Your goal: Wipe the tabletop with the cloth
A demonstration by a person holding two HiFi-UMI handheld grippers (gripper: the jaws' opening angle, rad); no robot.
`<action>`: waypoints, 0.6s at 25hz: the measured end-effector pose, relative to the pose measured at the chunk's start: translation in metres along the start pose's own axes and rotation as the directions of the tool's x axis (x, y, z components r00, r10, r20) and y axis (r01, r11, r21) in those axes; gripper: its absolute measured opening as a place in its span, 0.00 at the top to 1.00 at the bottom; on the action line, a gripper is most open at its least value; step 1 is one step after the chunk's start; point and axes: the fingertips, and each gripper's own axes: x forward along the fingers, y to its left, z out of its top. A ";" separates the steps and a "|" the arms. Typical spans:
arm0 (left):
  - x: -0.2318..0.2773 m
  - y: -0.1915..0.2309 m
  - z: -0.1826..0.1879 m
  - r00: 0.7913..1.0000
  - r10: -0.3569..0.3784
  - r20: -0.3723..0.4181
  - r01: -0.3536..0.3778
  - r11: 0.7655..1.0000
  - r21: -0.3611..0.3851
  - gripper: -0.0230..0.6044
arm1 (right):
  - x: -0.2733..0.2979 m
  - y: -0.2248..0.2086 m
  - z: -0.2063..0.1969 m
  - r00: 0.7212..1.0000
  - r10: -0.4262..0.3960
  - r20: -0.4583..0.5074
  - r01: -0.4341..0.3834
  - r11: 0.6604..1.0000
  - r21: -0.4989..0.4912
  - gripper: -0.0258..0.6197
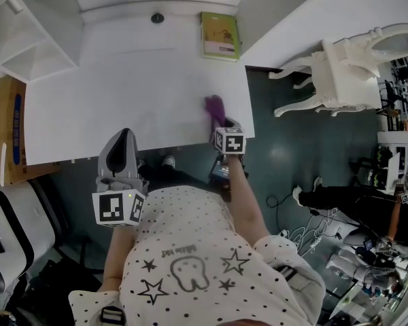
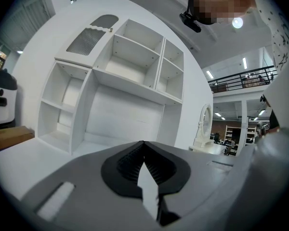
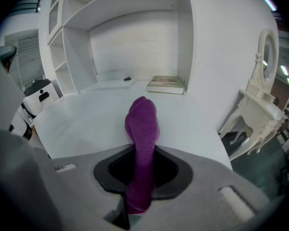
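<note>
Print on shirt [image 1: 190,253], green book [image 1: 219,36], cardboard box [image 1: 12,124], none legible

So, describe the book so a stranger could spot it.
Start at the white desk. At its back right corner the book lies flat. Its green cover sets it apart from the small dark object nearby.

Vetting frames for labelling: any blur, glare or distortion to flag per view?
Head view: heavy fisheye bend at edges, white tabletop nearly featureless, purple cloth slightly soft. Left gripper view: dark vignetted corners, ceiling lamp blown out, shelves bowed. Right gripper view: cloth texture sharp, right hand-held gripper body near the lens soft.
</note>
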 end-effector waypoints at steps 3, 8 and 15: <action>0.001 0.001 0.001 1.000 -0.001 0.001 0.001 1.000 0.001 0.97 | 0.001 -0.005 -0.001 1.000 -0.003 -0.001 0.003 1.000 0.000 0.85; 0.003 0.000 0.001 1.000 -0.005 0.000 0.005 1.000 0.001 0.97 | 0.000 -0.015 -0.001 1.000 -0.014 -0.004 0.014 1.000 -0.001 0.85; 0.008 -0.002 0.005 1.000 -0.013 -0.001 0.013 1.000 0.001 0.97 | -0.002 -0.025 0.000 1.000 -0.028 -0.008 0.028 1.000 -0.001 0.85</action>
